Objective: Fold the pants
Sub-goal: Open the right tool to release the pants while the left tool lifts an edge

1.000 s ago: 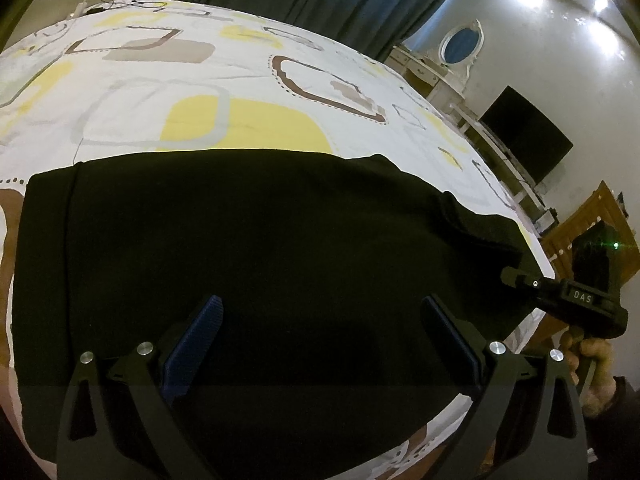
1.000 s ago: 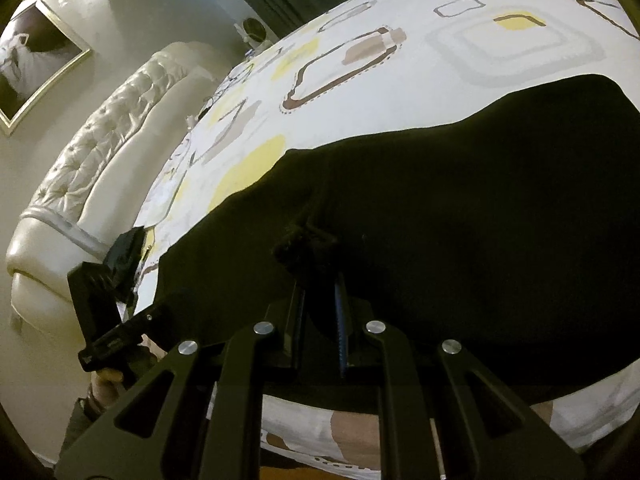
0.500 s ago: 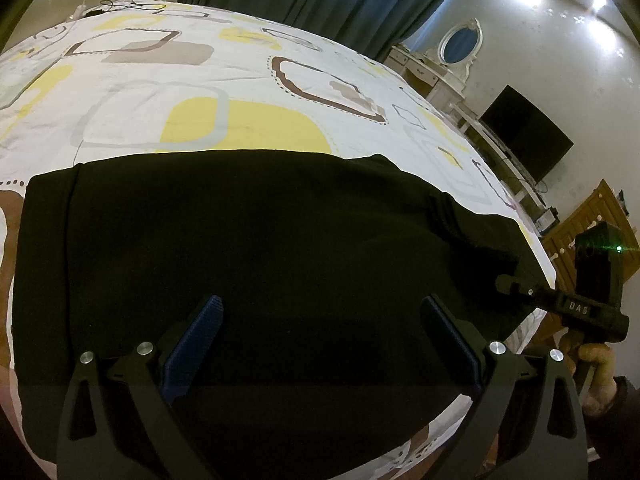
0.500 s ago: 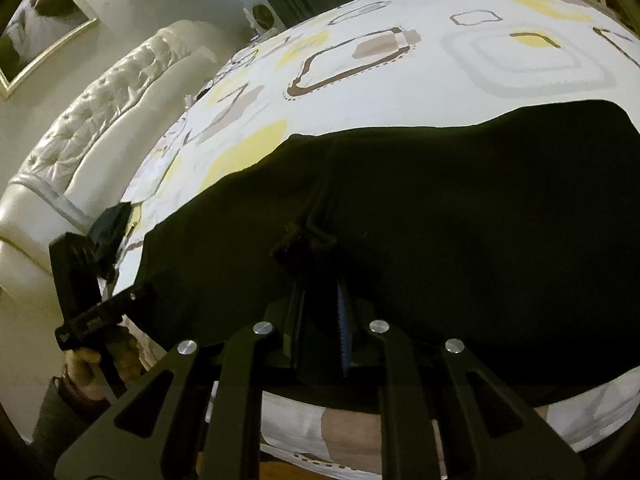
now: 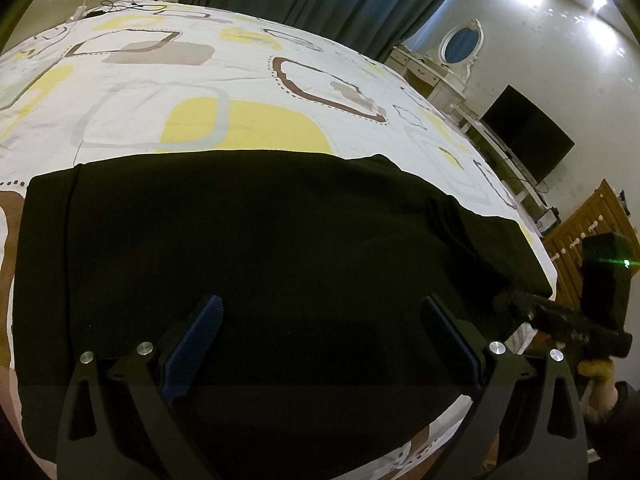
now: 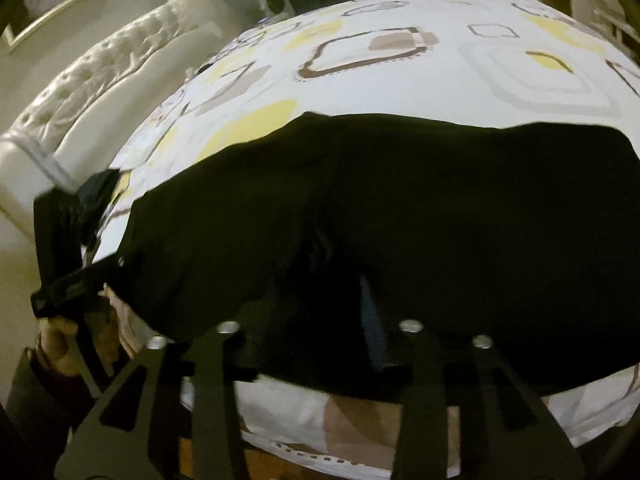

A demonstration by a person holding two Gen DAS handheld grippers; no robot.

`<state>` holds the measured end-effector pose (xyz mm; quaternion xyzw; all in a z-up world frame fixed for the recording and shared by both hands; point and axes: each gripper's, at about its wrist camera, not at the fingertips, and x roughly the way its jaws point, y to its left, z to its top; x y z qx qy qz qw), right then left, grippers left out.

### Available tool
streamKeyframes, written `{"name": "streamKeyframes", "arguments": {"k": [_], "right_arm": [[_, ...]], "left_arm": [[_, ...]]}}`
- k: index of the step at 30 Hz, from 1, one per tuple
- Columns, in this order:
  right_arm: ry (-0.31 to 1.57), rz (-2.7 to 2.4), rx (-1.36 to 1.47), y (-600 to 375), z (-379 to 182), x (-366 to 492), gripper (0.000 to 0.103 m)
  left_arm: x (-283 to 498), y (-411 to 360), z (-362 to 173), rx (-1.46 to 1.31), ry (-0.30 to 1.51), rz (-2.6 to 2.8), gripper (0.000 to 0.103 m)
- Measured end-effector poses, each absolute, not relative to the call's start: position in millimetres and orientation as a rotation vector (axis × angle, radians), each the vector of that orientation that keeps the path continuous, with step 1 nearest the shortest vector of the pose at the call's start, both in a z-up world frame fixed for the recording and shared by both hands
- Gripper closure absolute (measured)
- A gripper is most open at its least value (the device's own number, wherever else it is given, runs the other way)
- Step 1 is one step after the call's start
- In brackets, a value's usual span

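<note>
Released just now, the right gripper [image 6: 320,304] has its jaws parting off the black pants [image 5: 256,264], cloth no longer pinched. Left gripper [image 5: 320,316] hovers spread above them. Pants lie flat across the patterned bed [image 5: 200,76], near its edge.

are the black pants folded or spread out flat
Folded: the black pants lie as one compact block on the bedsheet, with a layered edge at the left.

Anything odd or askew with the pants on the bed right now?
Mostly tidy: the black pants lie flat on the patterned bedsheet. One bunched ridge of wrinkles sits near their right end, by the right hand-held gripper. Nothing looks damaged.
</note>
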<state>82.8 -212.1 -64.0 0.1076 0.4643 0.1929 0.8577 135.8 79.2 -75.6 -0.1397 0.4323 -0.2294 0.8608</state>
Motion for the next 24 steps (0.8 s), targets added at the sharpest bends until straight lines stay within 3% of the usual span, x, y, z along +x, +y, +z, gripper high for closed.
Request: {"name": "streamKeyframes", "arguments": {"k": [3, 12, 18, 24], "right_arm": [[0.974, 0.419, 0.179, -202, -62, 74, 0.045], [0.995, 0.458, 0.237, -207, -56, 52, 0.045], [1.029, 0.473, 0.286, -209, -63, 46, 0.043], [1.061, 0.494, 0.293, -199, -71, 44, 0.043]], "left_arm": [[138, 81, -75, -0.301, 0.912, -0.48, 0.005], [131, 106, -55, -0.363, 0.907, -0.388, 0.005], [118, 186, -46, -0.56, 0.838, -0.365, 0.005], [125, 253, -78, -0.815, 0.898, -0.407, 0.005]]}}
